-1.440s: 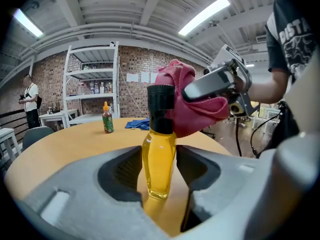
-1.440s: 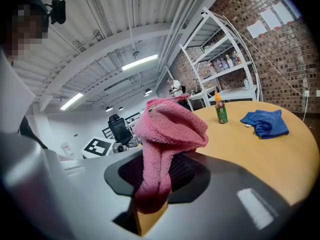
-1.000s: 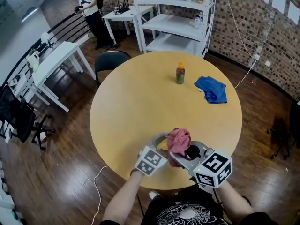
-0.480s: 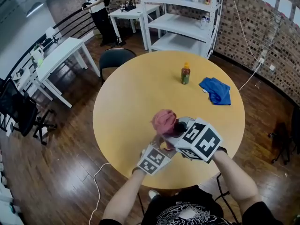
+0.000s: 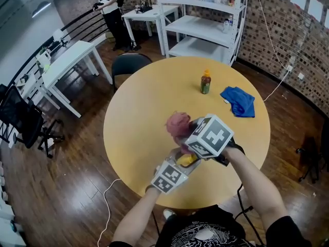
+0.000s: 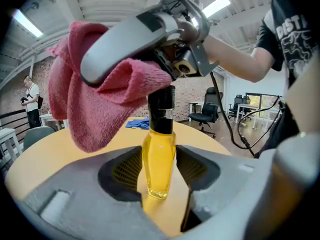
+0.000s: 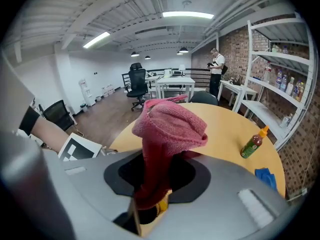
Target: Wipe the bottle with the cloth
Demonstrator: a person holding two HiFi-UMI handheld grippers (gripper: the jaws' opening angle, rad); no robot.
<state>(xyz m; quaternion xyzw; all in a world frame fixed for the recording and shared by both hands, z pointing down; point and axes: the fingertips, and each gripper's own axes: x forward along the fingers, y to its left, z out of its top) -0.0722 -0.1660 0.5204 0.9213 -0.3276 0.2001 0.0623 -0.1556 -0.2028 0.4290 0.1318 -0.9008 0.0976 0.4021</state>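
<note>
A small bottle [image 6: 159, 164] of yellow liquid with a black cap stands upright in my left gripper [image 6: 159, 173], whose jaws are shut on its body. In the head view the bottle [image 5: 186, 160] shows just above the left gripper [image 5: 180, 162], near the table's front edge. My right gripper [image 7: 157, 181] is shut on a pink cloth [image 7: 167, 129]. It reaches over the bottle from above, and the cloth [image 6: 85, 109] hangs bunched against the cap and neck. The cloth [image 5: 178, 123] sticks out past the right gripper [image 5: 186, 135].
On the far side of the round wooden table [image 5: 144, 102] stand a green bottle with an orange cap [image 5: 205, 82] and a blue cloth [image 5: 239, 101]. A dark chair [image 5: 127, 66], white shelves [image 5: 205, 24] and a standing person [image 5: 110, 4] are beyond the table.
My right gripper has carried the pink cloth away from my body and leftward, from beside the left gripper to above the bottle. The left gripper has held almost still.
</note>
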